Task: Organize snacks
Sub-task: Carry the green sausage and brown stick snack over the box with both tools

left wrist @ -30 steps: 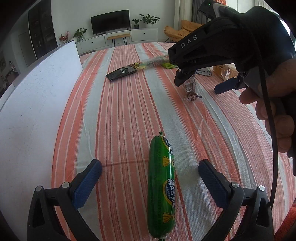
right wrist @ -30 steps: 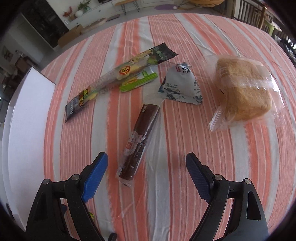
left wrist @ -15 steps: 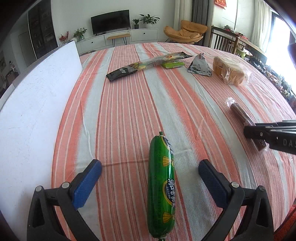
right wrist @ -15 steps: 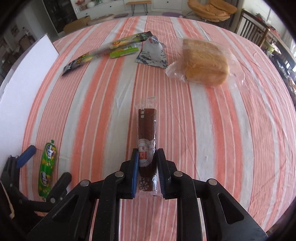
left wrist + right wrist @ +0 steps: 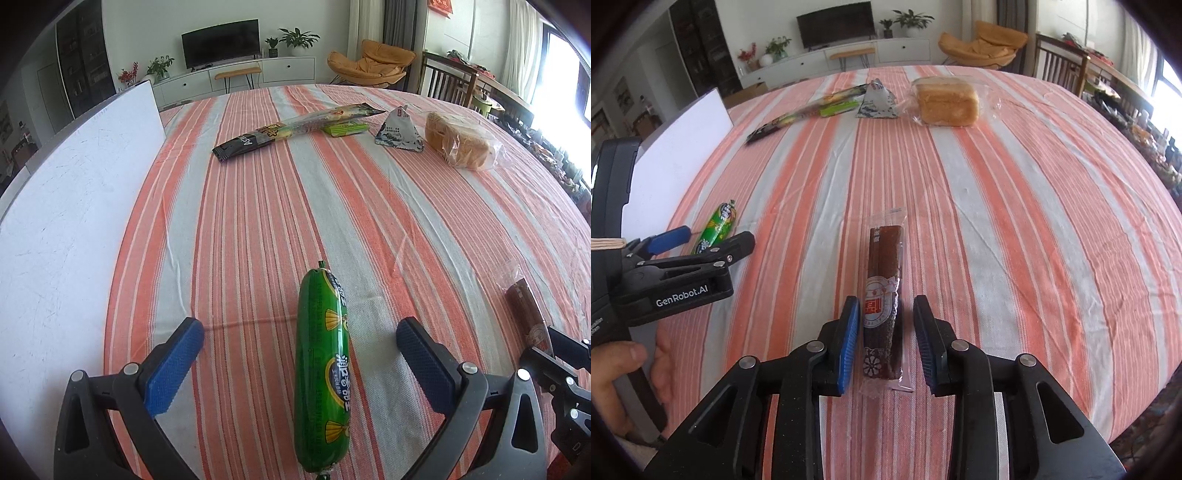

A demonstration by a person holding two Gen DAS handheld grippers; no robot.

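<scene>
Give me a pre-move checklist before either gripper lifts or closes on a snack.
1. Green sausage centred between the left gripper pads: ok.
2. Left gripper open wide enough: ok.
3. Brown snack bar lined up inside the right gripper: ok.
4. Right gripper pads gripping the bar: not ok, gaps show on both sides.
5. The two grippers apart from each other: ok.
6. Where the snacks should go: cannot tell.
</scene>
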